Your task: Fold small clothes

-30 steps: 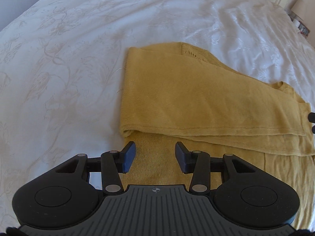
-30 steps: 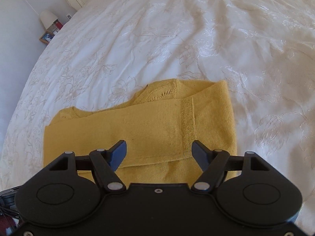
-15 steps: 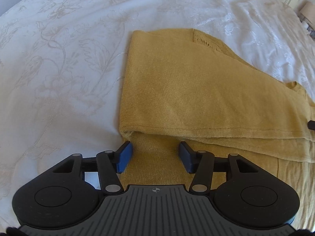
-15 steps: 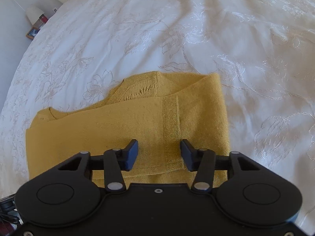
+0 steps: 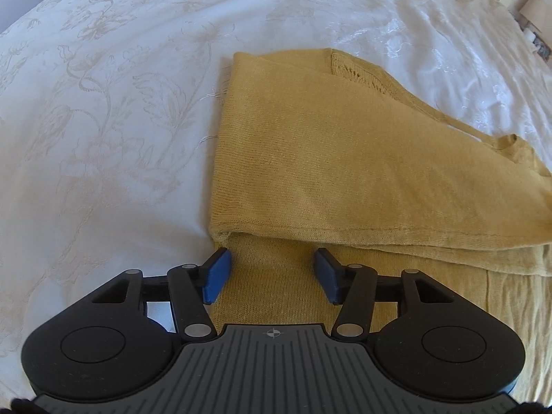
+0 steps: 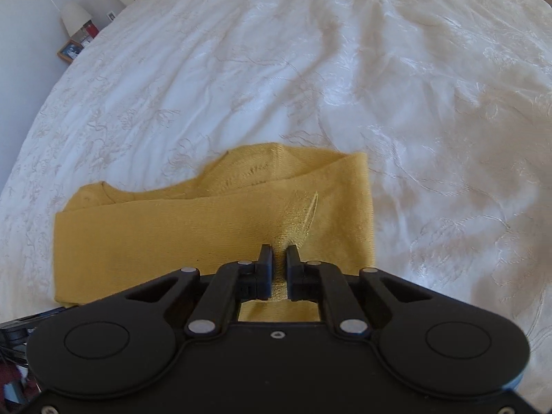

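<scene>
Ahead of both grippers we see a white bedspread [image 5: 103, 120] with the yellow sweater [image 5: 345, 158] folded flat on it. Our left gripper [image 5: 272, 270] has its jaws spread wide over the sweater's lower layer, just short of the folded edge. Our right gripper [image 6: 279, 265] is pinched nearly closed on the sweater's near edge, a ridge of knit pulled up just beyond its fingertips.

Bright daylight all over, glare blowing out the white bedspread [image 5: 414, 27], strong fisheye bending at the edges, left wrist view crisp but the right wrist view pretty motion-smeared overall.
</scene>
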`<action>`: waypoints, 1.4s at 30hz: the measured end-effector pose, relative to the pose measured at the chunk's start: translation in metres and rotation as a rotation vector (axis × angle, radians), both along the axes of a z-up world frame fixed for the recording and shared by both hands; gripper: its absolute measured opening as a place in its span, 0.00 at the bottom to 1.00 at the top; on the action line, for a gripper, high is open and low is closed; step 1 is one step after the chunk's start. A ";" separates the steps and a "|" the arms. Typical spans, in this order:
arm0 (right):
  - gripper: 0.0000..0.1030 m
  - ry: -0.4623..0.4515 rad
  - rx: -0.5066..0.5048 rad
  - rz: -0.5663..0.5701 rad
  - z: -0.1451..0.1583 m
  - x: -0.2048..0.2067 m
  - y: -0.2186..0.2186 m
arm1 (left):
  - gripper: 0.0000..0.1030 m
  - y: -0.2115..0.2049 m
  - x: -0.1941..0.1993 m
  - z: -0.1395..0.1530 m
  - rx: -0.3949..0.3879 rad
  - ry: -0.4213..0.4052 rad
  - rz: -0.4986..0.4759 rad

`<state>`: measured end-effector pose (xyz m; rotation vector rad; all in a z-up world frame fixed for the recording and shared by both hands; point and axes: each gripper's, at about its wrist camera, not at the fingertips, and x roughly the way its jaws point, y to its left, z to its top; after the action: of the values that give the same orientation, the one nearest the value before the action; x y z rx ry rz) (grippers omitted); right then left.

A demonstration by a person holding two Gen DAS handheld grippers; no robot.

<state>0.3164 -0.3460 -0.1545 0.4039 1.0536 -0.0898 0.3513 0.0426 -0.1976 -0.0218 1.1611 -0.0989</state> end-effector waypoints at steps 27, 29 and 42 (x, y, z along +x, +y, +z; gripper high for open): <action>0.74 -0.063 -0.060 0.162 -0.008 0.018 0.064 | 0.83 -0.044 0.032 0.015 -0.031 -0.084 -0.108; 0.74 -0.024 -0.070 0.144 -0.017 0.020 0.060 | 0.90 -0.040 0.035 0.004 -0.009 -0.052 -0.106; 1.00 0.023 -0.083 0.172 -0.041 0.027 0.062 | 1.00 -0.041 0.039 -0.009 0.017 -0.059 -0.091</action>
<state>0.3433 -0.2843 -0.1957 0.2368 1.0996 0.0150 0.3902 0.0017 -0.2066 0.0490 1.1042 -0.1692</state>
